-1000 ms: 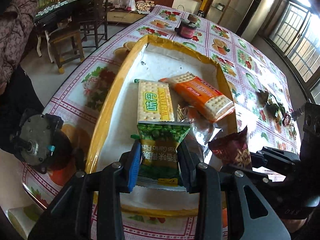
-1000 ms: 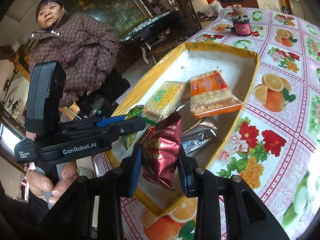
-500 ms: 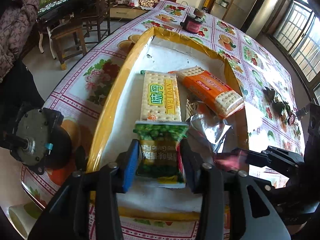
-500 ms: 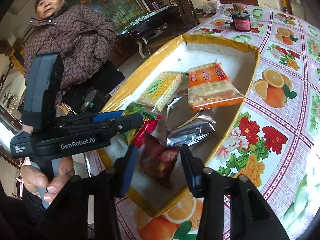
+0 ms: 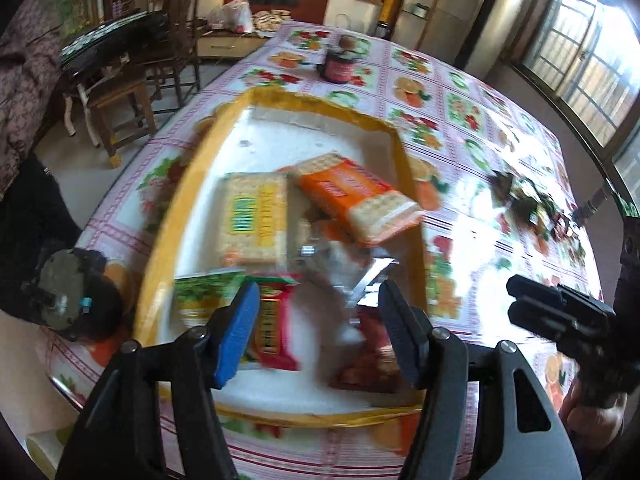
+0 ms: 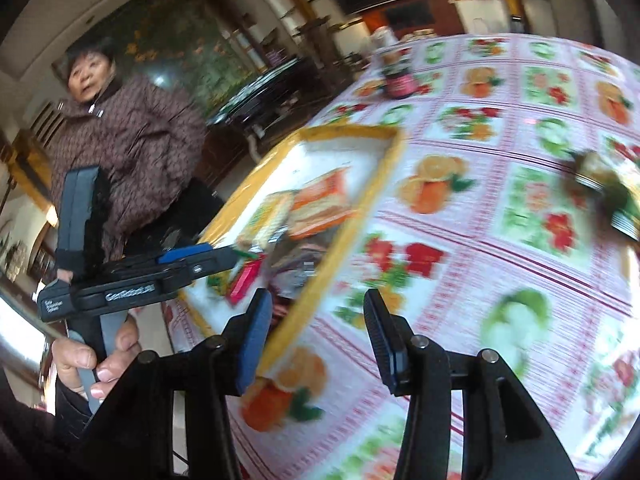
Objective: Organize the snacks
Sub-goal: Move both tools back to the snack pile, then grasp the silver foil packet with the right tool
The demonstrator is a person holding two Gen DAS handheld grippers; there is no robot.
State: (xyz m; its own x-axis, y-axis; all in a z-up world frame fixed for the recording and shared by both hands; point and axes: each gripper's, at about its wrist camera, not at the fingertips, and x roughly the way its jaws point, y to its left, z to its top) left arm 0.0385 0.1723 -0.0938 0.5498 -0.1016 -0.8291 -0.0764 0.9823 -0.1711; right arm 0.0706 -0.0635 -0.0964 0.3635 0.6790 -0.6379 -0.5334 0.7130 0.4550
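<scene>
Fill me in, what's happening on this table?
A person with a gripper in each hand is sorting snacks into a yellow-rimmed tray. Cracker packs and small bags already lie inside. Both grippers hold nothing: the left gripper is opening above the green bag and red pack; the right gripper, also opening, points at the tablecloth beside the tray.

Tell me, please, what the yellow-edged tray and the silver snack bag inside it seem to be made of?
The tray looks like white foam with a matte, grainy floor and yellow-covered walls whose far edge is ragged; it could also be cardboard. The silver bag seems to be metallized plastic film: it is crinkled and gives bright mirror-like glints.
</scene>
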